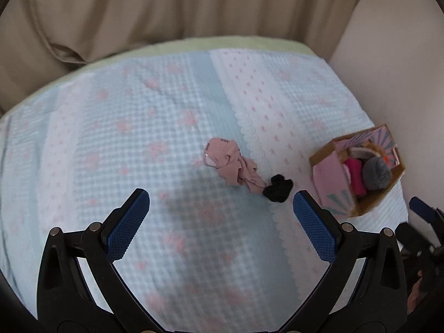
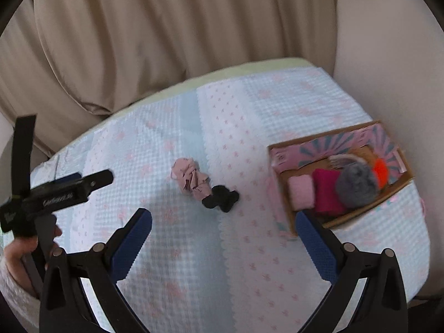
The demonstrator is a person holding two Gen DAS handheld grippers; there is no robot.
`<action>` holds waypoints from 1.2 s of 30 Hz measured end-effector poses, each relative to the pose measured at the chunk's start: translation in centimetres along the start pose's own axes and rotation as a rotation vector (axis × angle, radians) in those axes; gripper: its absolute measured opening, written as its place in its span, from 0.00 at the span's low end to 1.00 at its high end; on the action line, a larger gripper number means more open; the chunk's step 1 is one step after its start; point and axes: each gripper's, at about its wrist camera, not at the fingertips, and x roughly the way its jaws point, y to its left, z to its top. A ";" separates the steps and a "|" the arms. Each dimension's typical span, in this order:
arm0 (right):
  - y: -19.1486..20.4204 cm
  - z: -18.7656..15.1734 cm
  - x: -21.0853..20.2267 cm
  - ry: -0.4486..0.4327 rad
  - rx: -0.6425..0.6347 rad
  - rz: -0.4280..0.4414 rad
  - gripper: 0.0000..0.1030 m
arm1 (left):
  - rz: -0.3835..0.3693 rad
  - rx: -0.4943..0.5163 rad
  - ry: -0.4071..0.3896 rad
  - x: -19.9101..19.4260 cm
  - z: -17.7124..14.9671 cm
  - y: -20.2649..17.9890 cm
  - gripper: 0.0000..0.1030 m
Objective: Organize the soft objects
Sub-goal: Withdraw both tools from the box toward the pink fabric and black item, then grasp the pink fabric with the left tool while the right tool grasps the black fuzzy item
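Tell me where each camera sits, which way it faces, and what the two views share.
Left wrist: sits on the left gripper, looking forward and down over the quilted bedspread toward the beige curtain; its own open fingers show, with the right gripper at the right edge.
Right wrist: sits on the right gripper, facing the same way; its open fingers show, plus the left gripper and a hand holding it.
Shared: pink cloth, black cloth, cardboard box of soft items.

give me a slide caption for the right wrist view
Open hand-held gripper above bedspread; two socks outside box.
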 end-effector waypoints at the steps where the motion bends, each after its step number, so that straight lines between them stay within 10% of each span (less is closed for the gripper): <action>1: 0.3 -0.2 1.1 0.005 0.000 0.004 1.00 | -0.014 0.008 0.012 1.4 0.2 0.3 1.00; 21: 0.4 -3.5 20.9 -0.028 -0.188 0.001 0.99 | -0.160 0.078 0.100 25.5 0.1 -1.0 1.00; 24: 0.5 -3.6 22.1 -0.020 -0.221 0.004 0.93 | -0.141 0.090 0.091 27.0 0.1 -1.6 0.99; 36: 0.7 -3.7 23.4 0.018 -0.258 0.045 0.32 | -0.074 0.208 0.023 26.3 -0.2 -2.9 0.40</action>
